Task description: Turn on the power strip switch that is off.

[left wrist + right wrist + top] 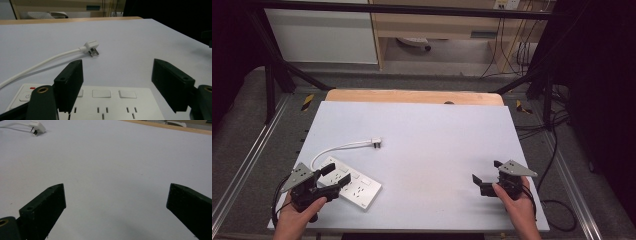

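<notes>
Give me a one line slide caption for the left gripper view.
Open left gripper poised over a white power strip, its cord's plug lying beyond on the white table.

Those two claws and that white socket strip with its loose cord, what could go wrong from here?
The left claw hangs open over the power strip, which lies near the table front edge; a clumsy grab could perhaps push it off. Its cable curls loose to the plug, so lifting the strip may drag or snag it.

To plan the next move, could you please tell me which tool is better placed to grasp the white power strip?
Left. The left tool hangs open directly over the white rectangular plastic power strip; the right tool sits far across the table.
</notes>
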Demonstrator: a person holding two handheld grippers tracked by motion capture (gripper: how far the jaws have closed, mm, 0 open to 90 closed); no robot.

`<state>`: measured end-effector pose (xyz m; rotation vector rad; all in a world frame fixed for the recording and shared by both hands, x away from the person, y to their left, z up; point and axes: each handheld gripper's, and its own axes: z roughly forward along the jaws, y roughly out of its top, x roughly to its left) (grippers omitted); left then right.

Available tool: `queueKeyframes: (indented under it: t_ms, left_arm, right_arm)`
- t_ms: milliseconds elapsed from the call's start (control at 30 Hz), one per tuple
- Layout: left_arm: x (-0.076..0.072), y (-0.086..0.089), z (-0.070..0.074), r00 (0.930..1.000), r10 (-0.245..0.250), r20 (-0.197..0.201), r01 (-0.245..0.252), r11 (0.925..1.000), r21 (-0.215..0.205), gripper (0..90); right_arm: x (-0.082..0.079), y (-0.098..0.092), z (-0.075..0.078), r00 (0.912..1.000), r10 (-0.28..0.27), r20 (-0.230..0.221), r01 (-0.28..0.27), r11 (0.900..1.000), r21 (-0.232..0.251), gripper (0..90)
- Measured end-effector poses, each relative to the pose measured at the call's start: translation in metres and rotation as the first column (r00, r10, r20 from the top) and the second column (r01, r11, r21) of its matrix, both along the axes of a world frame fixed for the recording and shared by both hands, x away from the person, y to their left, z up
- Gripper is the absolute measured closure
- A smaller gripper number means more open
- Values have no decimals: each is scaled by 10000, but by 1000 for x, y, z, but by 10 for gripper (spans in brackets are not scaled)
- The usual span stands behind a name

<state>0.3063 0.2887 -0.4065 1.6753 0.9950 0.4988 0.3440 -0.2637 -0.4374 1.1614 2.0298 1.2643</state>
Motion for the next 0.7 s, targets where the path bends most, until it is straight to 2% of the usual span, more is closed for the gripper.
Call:
queueKeyframes:
  t_ms: [67, 100, 233, 567, 700]
  left_arm:
    - [1, -1, 0, 10000, 12, 63, -12, 9999, 118, 279]
    - [4, -2, -2, 10000, -36, 33, 35, 9995, 305, 288]
    - [12, -4, -5, 10000, -69, -45, 71, 9994, 339, 321]
    - [19, -9, -10, 9995, -177, -265, 189, 9988, 450, 381]
    - [23, -13, -12, 9991, -284, -323, 305, 9973, 666, 400]
  right_arm:
    - [0, 0, 0, 10000, 6, -8, -6, 10000, -13, 27]
    - [0, 0, 0, 10000, 18, 4, -18, 10000, -33, 27]
    - [0, 0, 0, 10000, -4, -3, 4, 10000, -23, 27]
    - [1, 1, -1, 10000, 27, -71, -27, 10000, -51, 27]
    - [0, 1, -1, 10000, -10, -75, 10, 10000, -7, 27]
